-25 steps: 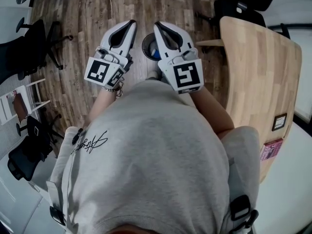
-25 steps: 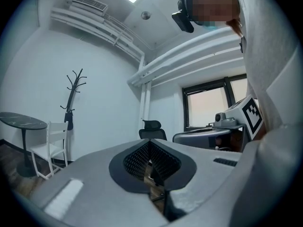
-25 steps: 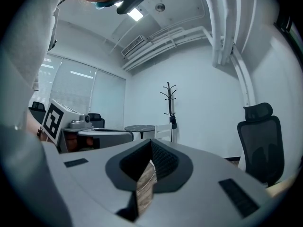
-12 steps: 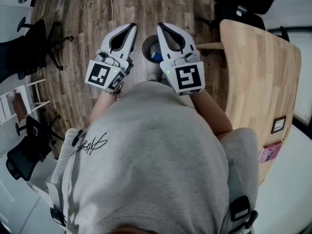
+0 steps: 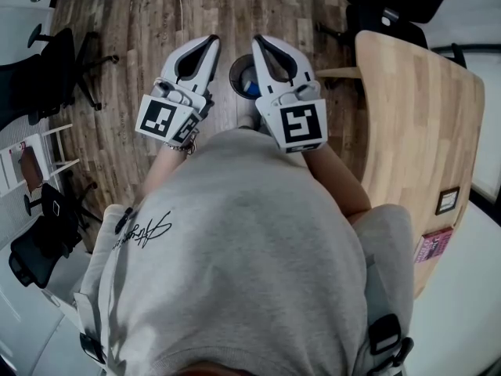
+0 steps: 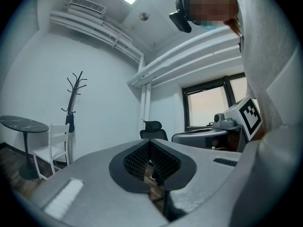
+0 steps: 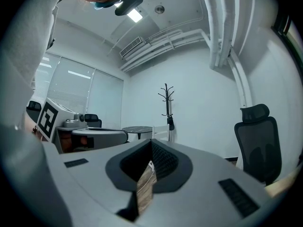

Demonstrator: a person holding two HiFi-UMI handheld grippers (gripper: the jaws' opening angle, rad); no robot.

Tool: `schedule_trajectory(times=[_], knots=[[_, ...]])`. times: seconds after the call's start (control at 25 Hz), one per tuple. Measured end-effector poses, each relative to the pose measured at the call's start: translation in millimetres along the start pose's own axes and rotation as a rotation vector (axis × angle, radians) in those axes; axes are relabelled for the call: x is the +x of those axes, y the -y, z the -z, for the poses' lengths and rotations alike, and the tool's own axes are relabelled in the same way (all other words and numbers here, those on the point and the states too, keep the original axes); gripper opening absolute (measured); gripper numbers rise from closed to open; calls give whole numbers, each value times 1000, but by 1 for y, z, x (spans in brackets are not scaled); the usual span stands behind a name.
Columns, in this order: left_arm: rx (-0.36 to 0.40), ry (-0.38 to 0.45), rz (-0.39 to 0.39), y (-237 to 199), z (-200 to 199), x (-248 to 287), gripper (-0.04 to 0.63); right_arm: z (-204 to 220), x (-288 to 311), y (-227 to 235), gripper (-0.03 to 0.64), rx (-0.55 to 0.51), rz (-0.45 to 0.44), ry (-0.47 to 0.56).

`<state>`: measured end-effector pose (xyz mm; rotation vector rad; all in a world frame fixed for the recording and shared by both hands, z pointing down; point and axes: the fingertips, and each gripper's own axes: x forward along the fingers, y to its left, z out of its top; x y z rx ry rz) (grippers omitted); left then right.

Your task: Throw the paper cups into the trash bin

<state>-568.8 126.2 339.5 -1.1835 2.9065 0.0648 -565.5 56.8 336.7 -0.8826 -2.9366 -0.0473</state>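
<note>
Though the task names paper cups, no cup shows plainly in any view: neither gripper carries one, and the visible part of the wooden table (image 5: 423, 116) bears only a small dark frame (image 5: 448, 198) and a pink item (image 5: 435, 243) near its edge. The nearest candidate is a blue-and-pale shape (image 5: 250, 87) inside the trash bin (image 5: 237, 70). It is too small to identify.

The round bin stands on the plank floor, seen from above in the gap between the two grippers. The left gripper (image 5: 210, 45) and the right gripper (image 5: 261, 44) point level and side by side, so the bin lies below their tips, not ahead of them. The right gripper's edge overlaps the bin's rim in the head view, so it looks slightly the nearer.

Each gripper view shows its jaws closed tip to tip with nothing between them. Any further cup would have to be fetched from outside these views, probably from the table side.
</note>
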Motion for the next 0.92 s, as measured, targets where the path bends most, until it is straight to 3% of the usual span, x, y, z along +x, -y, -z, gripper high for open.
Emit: schedule_trajectory(times=[0.68,0.92], knots=[[-2,3,2,-1,-1,-4,3,-2,-2,0,9,21,19,35],[-4,2,2,0,2,-7,3,2,-6,-5,9,16,5,-28]])
